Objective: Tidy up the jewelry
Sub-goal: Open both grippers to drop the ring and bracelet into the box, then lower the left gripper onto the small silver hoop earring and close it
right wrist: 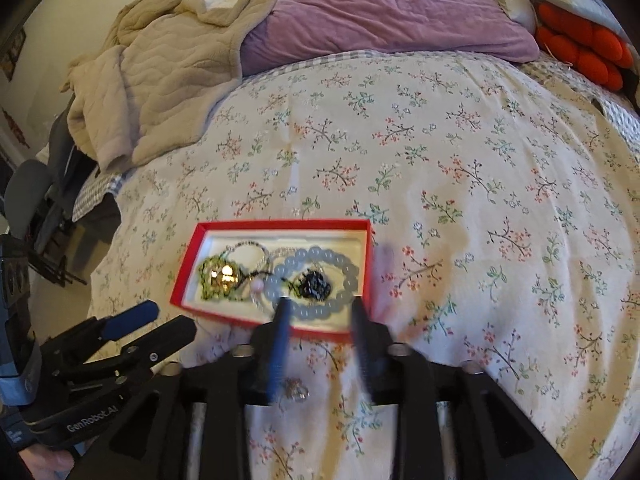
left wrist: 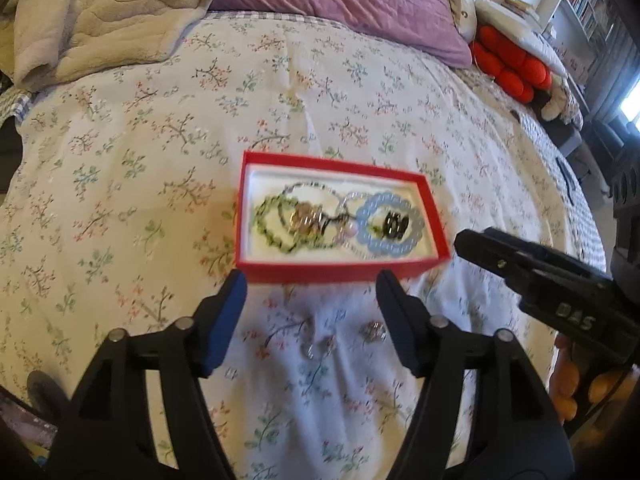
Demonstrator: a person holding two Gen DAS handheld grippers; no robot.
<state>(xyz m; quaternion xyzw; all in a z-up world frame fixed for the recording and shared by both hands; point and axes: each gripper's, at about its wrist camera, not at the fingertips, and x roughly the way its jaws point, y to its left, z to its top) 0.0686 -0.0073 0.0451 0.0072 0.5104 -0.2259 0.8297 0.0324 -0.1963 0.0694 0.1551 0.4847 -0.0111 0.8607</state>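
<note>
The red jewelry box (left wrist: pixel 340 216) is lying on the flowered bedspread (left wrist: pixel 120 140), with its long axis running from left to right across both views; in the left wrist view its right end is sitting a little lower than its left end. Inside it, on a white lining, a green bead bracelet (left wrist: pixel 276 220) is lying at the left end, around a golden piece (right wrist: pixel 224 274), and a pale blue bead bracelet (left wrist: pixel 390 224) is lying at the right end, around a dark piece (left wrist: pixel 396 226); a thin clear bead string (left wrist: pixel 320 192) is lying between and behind them. The left gripper (left wrist: pixel 312 300) is hanging just in front of the near wall of the box, and its jaws are standing widely spread with nothing between them. On the bedspread below it, small shiny pieces (left wrist: pixel 320 346) are lying loose, and one more small ring (left wrist: pixel 372 330) is lying near them; they are too blurred to name exactly. The right gripper (right wrist: pixel 320 308) is blurred; its jaws are standing partly apart, over the near right end of the box, holding nothing. The letters "DAS" are showing on its body in the left wrist view, and "GenRobot.AI" is showing on the left gripper in the right wrist view. A purple pillow (right wrist: pixel 380 4) and a beige blanket (right wrist: pixel 160 72) are lying at the far end of the bed.
</note>
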